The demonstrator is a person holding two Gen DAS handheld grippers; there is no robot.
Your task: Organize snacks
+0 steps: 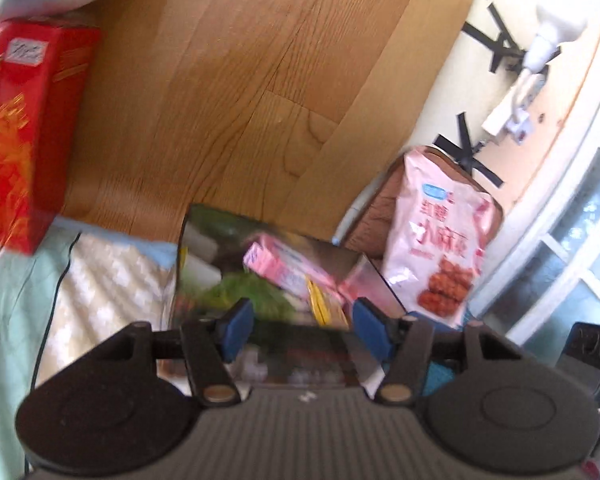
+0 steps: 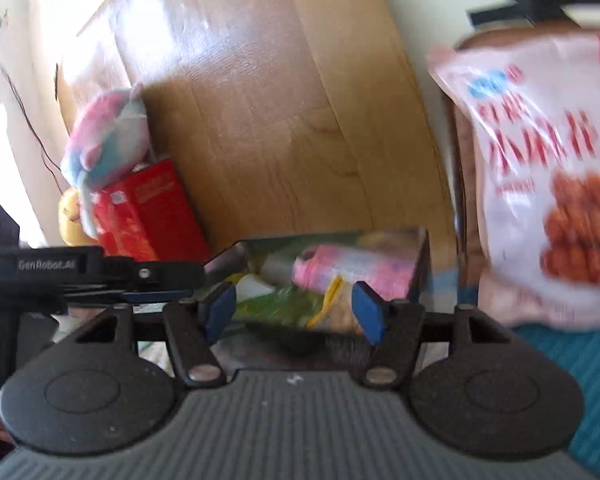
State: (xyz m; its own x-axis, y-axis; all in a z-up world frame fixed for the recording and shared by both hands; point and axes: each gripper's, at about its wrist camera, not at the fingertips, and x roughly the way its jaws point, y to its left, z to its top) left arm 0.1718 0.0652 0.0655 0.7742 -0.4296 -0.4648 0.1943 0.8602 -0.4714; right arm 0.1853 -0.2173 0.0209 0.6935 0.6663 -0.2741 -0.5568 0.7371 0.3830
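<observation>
A dark open box (image 1: 374, 276) sits just ahead of both grippers and holds a pink carton (image 1: 284, 266), a green packet (image 1: 252, 292) and a yellow packet (image 1: 324, 308). My left gripper (image 1: 306, 328) stands open at the box's near edge, with nothing pressed between its blue pads. In the right wrist view the same box (image 2: 422, 264) shows the pink carton (image 2: 348, 268) and green packet (image 2: 276, 304). My right gripper (image 2: 294, 314) is open and holds nothing. A big pink snack bag (image 1: 440, 248) (image 2: 548, 184) stands to the right. A red carton (image 1: 24, 128) (image 2: 152, 212) stands to the left.
A pastel plush toy (image 2: 108, 136) leans over the red carton. Wooden boards (image 1: 240, 80) rise behind the box. A brown cushion (image 1: 372, 216) backs the pink bag. A black cable (image 1: 56, 292) crosses the pale green bedding (image 1: 8, 300). A white power strip (image 1: 516, 96) hangs on the wall.
</observation>
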